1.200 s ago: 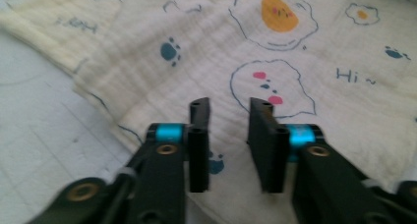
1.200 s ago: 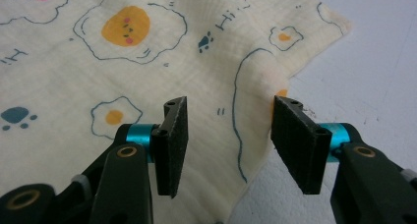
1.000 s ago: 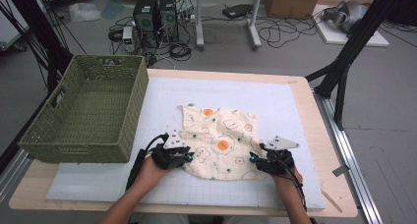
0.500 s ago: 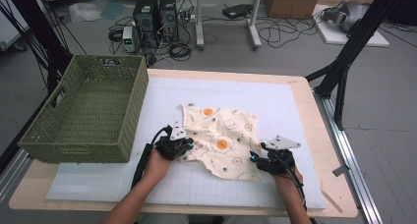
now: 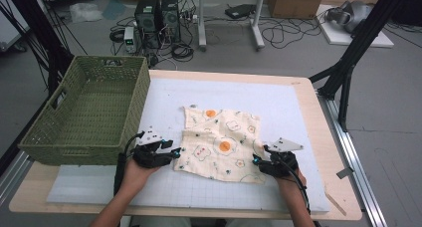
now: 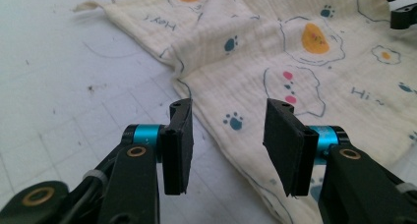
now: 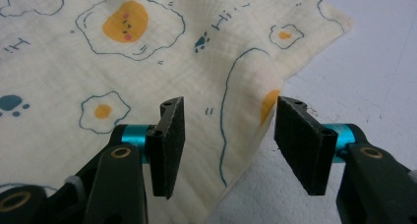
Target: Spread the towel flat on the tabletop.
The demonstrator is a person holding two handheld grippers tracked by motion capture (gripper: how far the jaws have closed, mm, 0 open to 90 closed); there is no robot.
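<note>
I am looking at a cream cloth (image 5: 219, 142) of soft, crinkled, matt weave with printed eggs, lying on a white gridded mat (image 5: 278, 107) that is looking matt and faintly scuffed. The green basket (image 5: 84, 112) is showing a woven texture, probably plastic, and the table (image 5: 323, 137) edge is looking like pale bare wood.

"Hey" and "Hi" on cloth (image 6: 314, 52)

Both grippers, left gripper (image 5: 175, 152) and right gripper (image 5: 255, 161), are black with flat black pads (image 6: 178, 145), turquoise collars and brass-coloured screws. Each carries a grey three-cornered plate and a trailing black cable. Forearms bare, no sleeves.
</note>
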